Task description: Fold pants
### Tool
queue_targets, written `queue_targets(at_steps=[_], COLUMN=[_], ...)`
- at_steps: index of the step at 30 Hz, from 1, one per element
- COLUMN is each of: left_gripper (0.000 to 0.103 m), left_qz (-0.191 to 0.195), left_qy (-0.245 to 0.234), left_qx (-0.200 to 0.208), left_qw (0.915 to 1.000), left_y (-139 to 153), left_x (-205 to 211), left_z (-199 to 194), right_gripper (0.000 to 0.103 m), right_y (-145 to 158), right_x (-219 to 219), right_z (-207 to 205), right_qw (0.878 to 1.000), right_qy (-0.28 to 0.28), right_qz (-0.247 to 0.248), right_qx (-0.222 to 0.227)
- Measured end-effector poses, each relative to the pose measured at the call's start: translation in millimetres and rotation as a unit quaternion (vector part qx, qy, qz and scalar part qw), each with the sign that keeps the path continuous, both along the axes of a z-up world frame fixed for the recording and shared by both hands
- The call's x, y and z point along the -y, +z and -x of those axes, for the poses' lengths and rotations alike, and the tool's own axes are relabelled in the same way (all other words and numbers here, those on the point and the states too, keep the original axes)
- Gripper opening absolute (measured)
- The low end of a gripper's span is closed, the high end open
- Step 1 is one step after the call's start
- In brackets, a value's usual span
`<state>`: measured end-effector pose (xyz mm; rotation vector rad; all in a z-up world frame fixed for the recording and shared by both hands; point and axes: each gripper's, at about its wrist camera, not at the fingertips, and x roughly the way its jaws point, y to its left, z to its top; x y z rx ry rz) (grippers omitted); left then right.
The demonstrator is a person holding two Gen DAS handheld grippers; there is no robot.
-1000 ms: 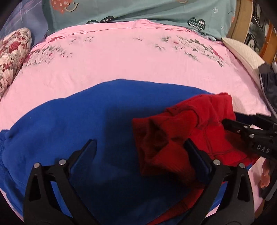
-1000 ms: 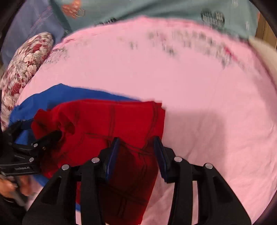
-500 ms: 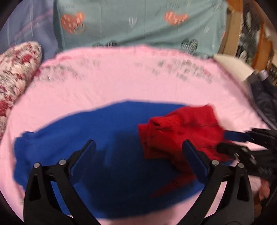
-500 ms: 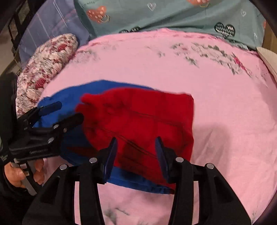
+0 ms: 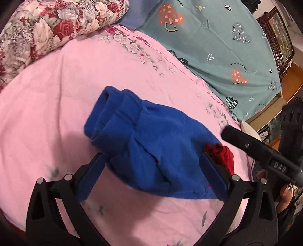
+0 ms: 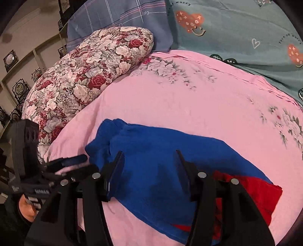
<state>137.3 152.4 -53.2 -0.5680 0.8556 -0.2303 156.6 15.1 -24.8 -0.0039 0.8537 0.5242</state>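
Folded blue fleece pants (image 5: pixel 151 147) lie on the pink bedsheet (image 5: pixel 56 94), rolled end toward the far left. A red garment (image 5: pixel 221 153) pokes out from under their right end, and in the right wrist view the same red garment (image 6: pixel 253 195) shows beside the pants (image 6: pixel 161 157). My left gripper (image 5: pixel 154 174) hovers above the pants, open wide and holding nothing. My right gripper (image 6: pixel 149 168) also hangs over the pants. Its jaws are opening, and no cloth is pinched between them. Each gripper appears in the other's view: right gripper (image 5: pixel 253 149), left gripper (image 6: pixel 75 162).
A floral quilt roll (image 6: pixel 85 75) lies at the bed's far left. A teal heart-print cover (image 5: pixel 217 47) and a blue plaid pillow (image 6: pixel 123 17) sit at the head. Dark wooden furniture (image 5: pixel 280 37) stands to the right. A person's hand (image 6: pixel 26 208) grips the left tool.
Both grippers have drawn back, risen and rolled. The red garment, earlier spread on top of the blue pants, now shows only at their edge. The right jaws have widened.
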Motion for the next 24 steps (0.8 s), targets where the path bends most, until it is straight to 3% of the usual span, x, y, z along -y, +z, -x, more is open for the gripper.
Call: queue_targets(at_steps=[6, 10, 16, 17, 18, 20, 21, 24], left_gripper=[0.101, 0.101, 0.099, 0.098, 0.089, 0.080, 0.069, 0.047], left_qz=[0.024, 0.038, -0.010, -0.017, -0.017, -0.018, -0.012, -0.002], left_qy=[0.029, 0.036, 0.029, 0.025, 0.022, 0.017, 0.016, 0.008], left_qx=[-0.050, -0.045, -0.015, -0.012, -0.012, -0.012, -0.010, -0.006], left_qw=[0.9980, 0.9976, 0.9994, 0.9995, 0.9996, 0.9996, 0.9998, 1.0000], left_y=[-26, -28, -34, -34, -35, -35, -34, -32], left_x=[-13, -18, -3, -1, 0, 0, -2, -2], left_z=[-19, -15, -29, -29, -29, -30, -29, -30], right_gripper=[0.055, 0.055, 0.055, 0.048, 0.027, 0.017, 0.014, 0.012], right_y=[4, -8, -63, -72, -79, -80, -79, -67], right_x=[-28, -55, -97, -99, -98, -94, -91, -76], right_z=[-50, -76, -113, -116, -117, -118, -116, -112], right_qw=[0.998, 0.994, 0.980, 0.977, 0.975, 0.971, 0.971, 0.975], right_qy=[0.027, 0.083, 0.129, 0.134, 0.137, 0.146, 0.143, 0.128], right_qz=[-0.032, -0.029, 0.026, 0.027, 0.020, -0.012, -0.017, -0.052], right_qx=[-0.036, -0.068, -0.146, -0.161, -0.175, -0.191, -0.188, -0.175])
